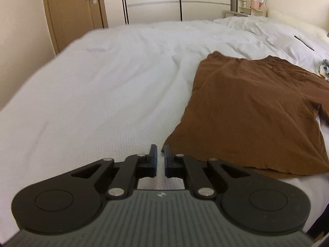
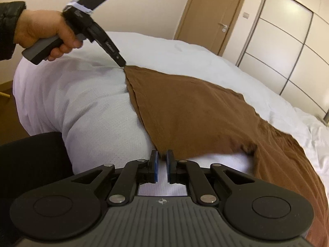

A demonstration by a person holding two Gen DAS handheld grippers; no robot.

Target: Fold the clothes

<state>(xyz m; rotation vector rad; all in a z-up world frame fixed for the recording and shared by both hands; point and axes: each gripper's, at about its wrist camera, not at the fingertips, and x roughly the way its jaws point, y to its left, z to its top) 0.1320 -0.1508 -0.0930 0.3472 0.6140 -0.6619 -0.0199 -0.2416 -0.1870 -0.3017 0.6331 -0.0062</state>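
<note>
A brown garment [image 1: 253,107] lies spread on the white bed [image 1: 92,94]; it also shows in the right wrist view [image 2: 195,111]. My left gripper [image 1: 160,149] has its jaws nearly closed at the garment's near left corner, and from the right wrist view its tip [image 2: 122,63] pinches that corner. My right gripper [image 2: 162,154] has its jaws nearly closed at the garment's other hem corner, with brown cloth between the pads.
A wooden door [image 1: 74,12] and white sliding wardrobe [image 1: 174,0] stand beyond the bed. A rumpled white duvet [image 1: 267,28] and a small dark object [image 1: 304,42] lie at the far right. A hand [image 2: 41,30] holds the left gripper.
</note>
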